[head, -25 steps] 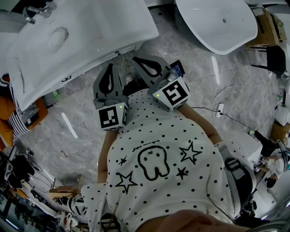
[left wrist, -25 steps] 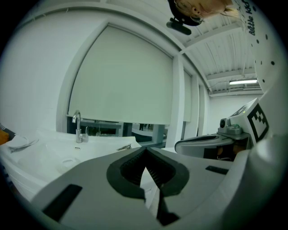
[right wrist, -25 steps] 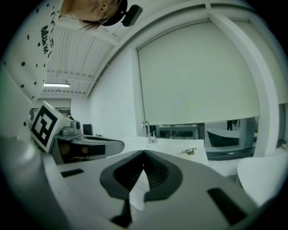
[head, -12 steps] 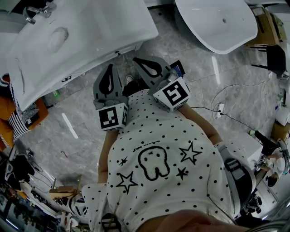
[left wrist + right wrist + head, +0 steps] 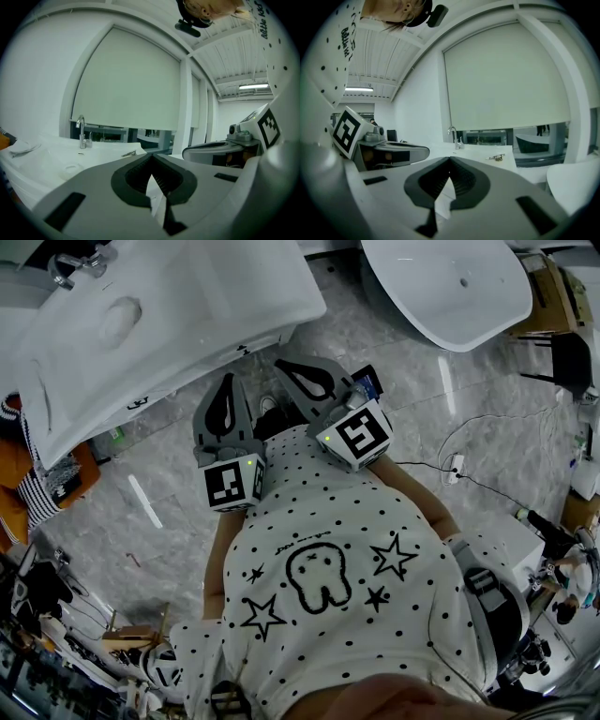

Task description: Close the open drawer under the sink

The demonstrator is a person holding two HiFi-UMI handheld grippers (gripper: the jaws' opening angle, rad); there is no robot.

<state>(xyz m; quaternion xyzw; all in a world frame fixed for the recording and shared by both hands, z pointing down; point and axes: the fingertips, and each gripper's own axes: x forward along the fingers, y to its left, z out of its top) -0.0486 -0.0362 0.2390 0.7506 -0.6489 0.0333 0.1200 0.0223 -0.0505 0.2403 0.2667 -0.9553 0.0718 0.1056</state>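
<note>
Left claw (image 5: 227, 381) and right claw (image 5: 281, 364) are both closed, empty, side by side; the drawer front (image 5: 202, 365), seemingly the pale strip under the sink (image 5: 169, 306) rim, lies just ahead, crosswise to both.

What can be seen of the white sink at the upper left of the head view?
The sink is a white, smooth, glossy-looking counter with a shallow basin moulded into it and an oval drain. A chrome faucet stands upright at its back edge. A small metal thing lies on its top near a corner. The sink fills the head view's upper left. What is under it cannot be made out.
</note>
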